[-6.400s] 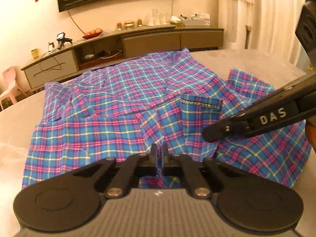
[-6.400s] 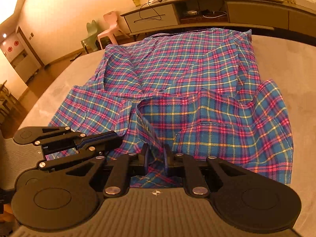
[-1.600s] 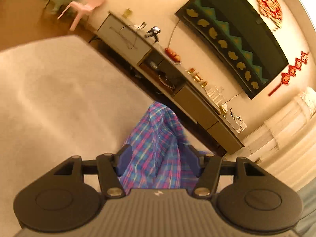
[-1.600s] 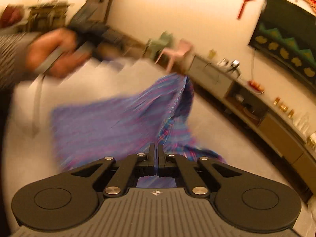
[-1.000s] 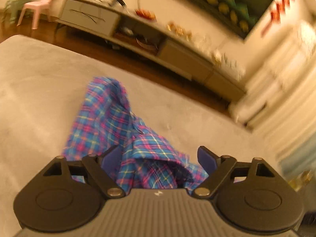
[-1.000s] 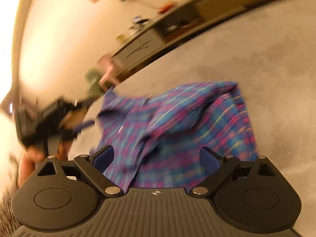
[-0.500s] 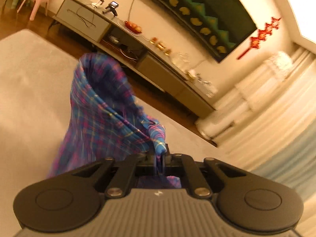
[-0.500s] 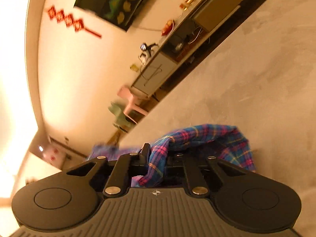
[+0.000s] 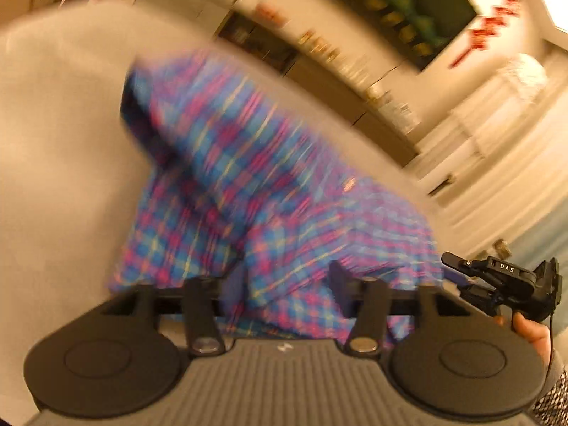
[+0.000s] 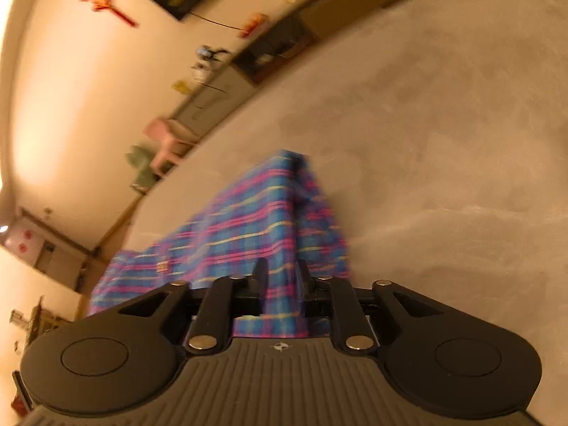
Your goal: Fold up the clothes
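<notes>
Bare table (image 10: 443, 124) right of plaid shirt (image 10: 255, 220)

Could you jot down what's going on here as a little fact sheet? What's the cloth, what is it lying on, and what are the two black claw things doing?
Item: plaid shirt, blue and pink checks, rumpled, blurred by motion
Surface: beige table
Left gripper: fingers apart, cloth between them, not clamped
Right gripper: fingers slightly apart with a fold of cloth between them; whether they clamp it is unclear
Background: low cabinet along the wall, pink chair
Fold: not finished; shirt is bunched
</notes>
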Available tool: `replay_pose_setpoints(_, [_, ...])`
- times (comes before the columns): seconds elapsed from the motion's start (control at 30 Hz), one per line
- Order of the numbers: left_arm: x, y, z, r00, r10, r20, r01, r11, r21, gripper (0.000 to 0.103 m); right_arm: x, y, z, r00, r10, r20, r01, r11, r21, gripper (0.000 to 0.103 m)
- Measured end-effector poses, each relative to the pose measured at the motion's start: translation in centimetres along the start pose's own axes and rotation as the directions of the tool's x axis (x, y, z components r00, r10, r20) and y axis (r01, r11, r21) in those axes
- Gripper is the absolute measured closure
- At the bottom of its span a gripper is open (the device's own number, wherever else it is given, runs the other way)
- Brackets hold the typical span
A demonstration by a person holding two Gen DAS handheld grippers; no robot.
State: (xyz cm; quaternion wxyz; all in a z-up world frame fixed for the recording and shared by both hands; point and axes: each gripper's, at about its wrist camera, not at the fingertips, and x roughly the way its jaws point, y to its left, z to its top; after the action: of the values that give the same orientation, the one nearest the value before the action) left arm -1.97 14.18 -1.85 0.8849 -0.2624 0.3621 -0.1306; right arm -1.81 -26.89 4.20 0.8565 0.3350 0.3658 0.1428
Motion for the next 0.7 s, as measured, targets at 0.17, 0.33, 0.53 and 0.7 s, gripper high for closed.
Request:
replay_pose_setpoints(0.17, [-3.3, 1.5, 3.2, 0.989, 0.056, 0.134, -0.055, 0.998, -0.011, 0.033, 0.8, 2.5, -4.0, 0.997, 0.040, -0.072, -0.043, 0.998, -0.053, 0.036])
replay_pose_setpoints(0.33, [0.0, 4.6, 7.6, 0.975, 0.158, 0.157, -0.157, 0.987, -0.024, 0.024, 3.0, 3.5, -5.5, 0.994, 0.004, -0.113, -0.009, 0.999, -0.048, 0.032])
replay_pose_setpoints(0.53, [4.1, 3.1, 7.7, 0.998, 0.029, 0.064, -0.029, 1.000, 0.000, 0.098, 3.6, 3.2, -3.3, 0.999, -0.003, -0.044, 0.003, 1.000, -0.014, 0.096])
replay_pose_setpoints(0.7, [1.8, 3.4, 7.1, 0.999, -0.033, 0.021, 0.034, 0.999, -0.006, 0.098, -1.9, 2.7, 0.0, 0.996, -0.007, 0.085, 0.011, 0.999, -0.042, 0.098])
